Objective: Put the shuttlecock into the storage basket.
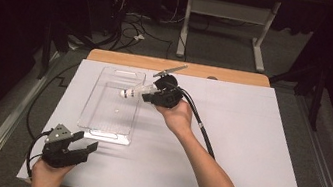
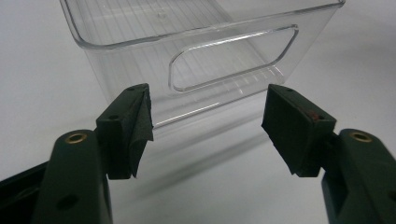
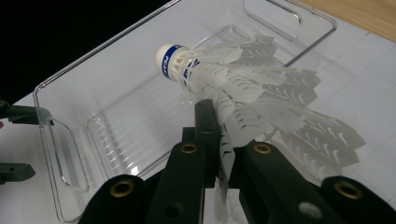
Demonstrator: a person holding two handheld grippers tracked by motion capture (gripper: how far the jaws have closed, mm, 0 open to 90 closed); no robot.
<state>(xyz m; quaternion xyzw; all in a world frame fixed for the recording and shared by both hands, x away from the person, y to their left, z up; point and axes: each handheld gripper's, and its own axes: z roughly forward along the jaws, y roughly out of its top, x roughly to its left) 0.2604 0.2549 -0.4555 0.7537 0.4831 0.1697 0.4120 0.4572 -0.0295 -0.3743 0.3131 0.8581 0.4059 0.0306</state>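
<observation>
A white shuttlecock (image 1: 135, 91) (image 3: 233, 88) with a blue band at its cork hangs over the right rim of a clear plastic bin (image 1: 98, 126) (image 3: 51, 135) (image 2: 140, 42). My right gripper (image 1: 154, 94) (image 3: 223, 140) is shut on the shuttlecock's feather skirt, cork pointing away from it over the bin. My left gripper (image 1: 88, 143) (image 2: 208, 126) stands open just short of the bin's near end wall with its handle cut-out, nothing between its fingers (image 2: 133, 126).
The bin lies on a white sheet (image 1: 246, 151) that covers a wooden table (image 1: 238, 76). Cables trail from both grippers; the right one (image 1: 202, 127) runs along the forearm. A grey desk frame (image 1: 228, 12) and floor cables lie beyond the table.
</observation>
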